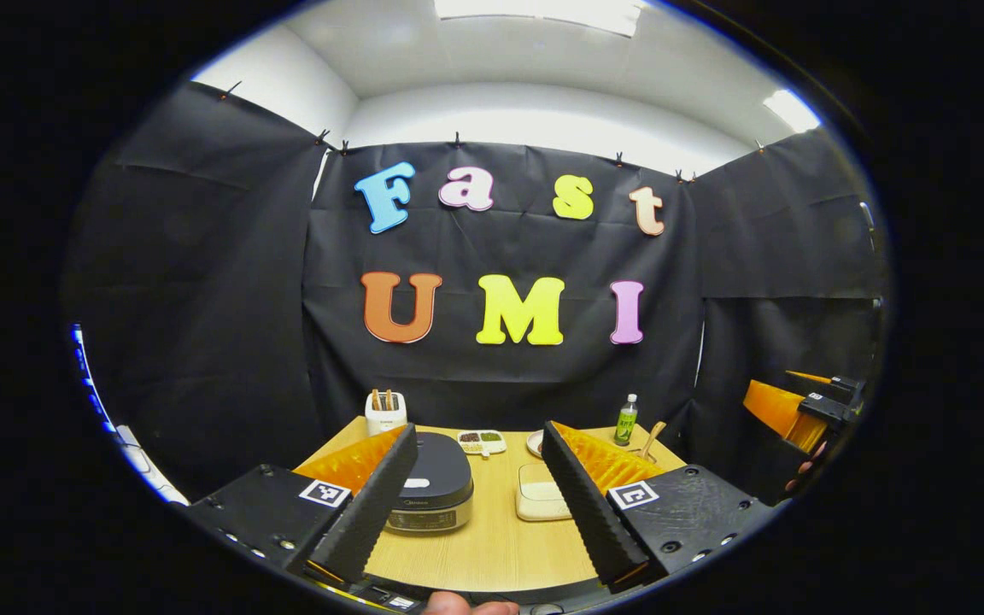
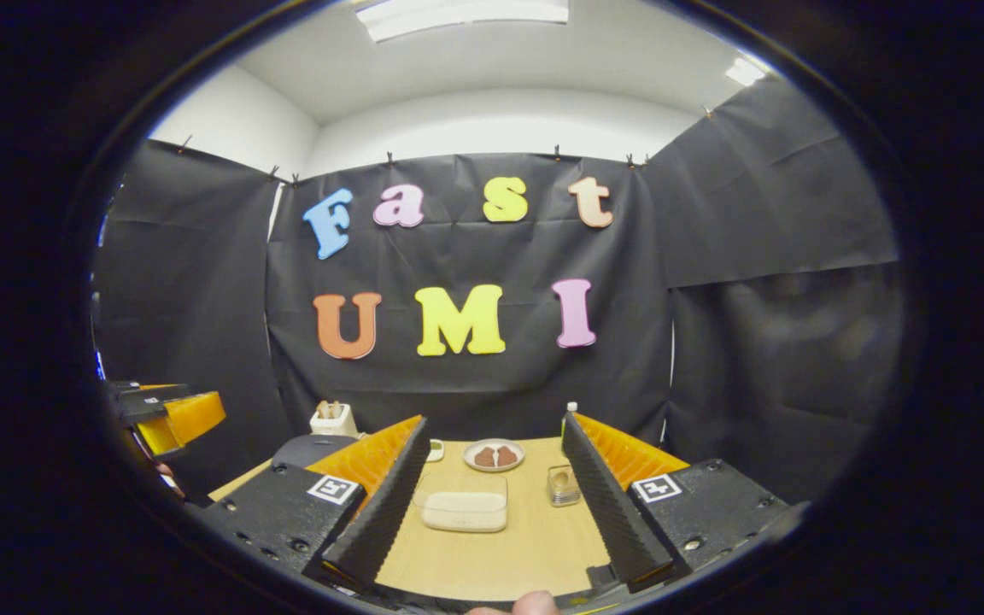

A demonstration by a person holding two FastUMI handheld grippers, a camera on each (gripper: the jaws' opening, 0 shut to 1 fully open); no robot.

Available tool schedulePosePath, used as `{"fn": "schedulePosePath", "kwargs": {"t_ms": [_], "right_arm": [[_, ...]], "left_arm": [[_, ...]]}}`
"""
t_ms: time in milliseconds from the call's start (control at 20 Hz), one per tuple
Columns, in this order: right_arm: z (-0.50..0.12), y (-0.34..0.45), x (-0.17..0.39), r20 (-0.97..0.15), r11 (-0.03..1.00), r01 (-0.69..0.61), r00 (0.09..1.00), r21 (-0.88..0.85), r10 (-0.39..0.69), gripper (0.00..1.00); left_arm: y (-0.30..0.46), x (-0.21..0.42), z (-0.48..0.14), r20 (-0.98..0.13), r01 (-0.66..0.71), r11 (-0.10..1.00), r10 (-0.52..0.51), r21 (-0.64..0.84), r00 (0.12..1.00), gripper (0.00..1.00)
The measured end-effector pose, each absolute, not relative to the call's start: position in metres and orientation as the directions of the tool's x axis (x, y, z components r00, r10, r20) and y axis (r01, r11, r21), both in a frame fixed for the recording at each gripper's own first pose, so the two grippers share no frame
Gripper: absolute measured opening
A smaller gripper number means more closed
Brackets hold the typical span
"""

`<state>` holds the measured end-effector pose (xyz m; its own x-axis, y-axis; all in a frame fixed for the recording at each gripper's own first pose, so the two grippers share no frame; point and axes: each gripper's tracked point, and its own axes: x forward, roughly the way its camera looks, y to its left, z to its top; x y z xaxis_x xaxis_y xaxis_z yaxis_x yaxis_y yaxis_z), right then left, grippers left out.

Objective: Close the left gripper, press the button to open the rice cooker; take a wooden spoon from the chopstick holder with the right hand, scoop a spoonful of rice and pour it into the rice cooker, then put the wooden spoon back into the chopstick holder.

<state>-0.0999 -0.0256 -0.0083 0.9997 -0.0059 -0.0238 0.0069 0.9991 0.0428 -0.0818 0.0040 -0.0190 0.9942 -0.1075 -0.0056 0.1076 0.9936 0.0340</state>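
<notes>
On the wooden counter (image 1: 492, 547), the rice cooker (image 1: 434, 483) sits with its lid down, just behind the left gripper (image 1: 479, 504), whose two fingers stand wide apart and hold nothing. At about 11 o'clock from the cooker, near the back wall, stands the white chopstick holder (image 1: 385, 412) with wooden handles rising out of it. At 3 o'clock from the cooker lies a clear container of rice (image 2: 463, 504), seen between the fingers of the right gripper (image 2: 492, 504), which is also spread open and empty. Behind the container, at 12 o'clock, is a small plate (image 2: 494, 455) with something brown on it, perhaps food. A green bottle (image 1: 625, 420) stands at the back of the counter.
</notes>
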Motion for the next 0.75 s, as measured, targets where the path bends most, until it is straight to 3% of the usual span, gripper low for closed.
{"fn": "schedulePosePath", "kwargs": {"t_ms": [750], "right_arm": [[-0.006, -0.001, -0.108, -0.029, 0.999, -0.025, 0.999, 0.045, 0.026, 1.00]], "left_arm": [[0.001, -0.086, -0.015, 0.012, 0.086, 0.994, -0.087, 0.074, 0.996, 0.95]]}}
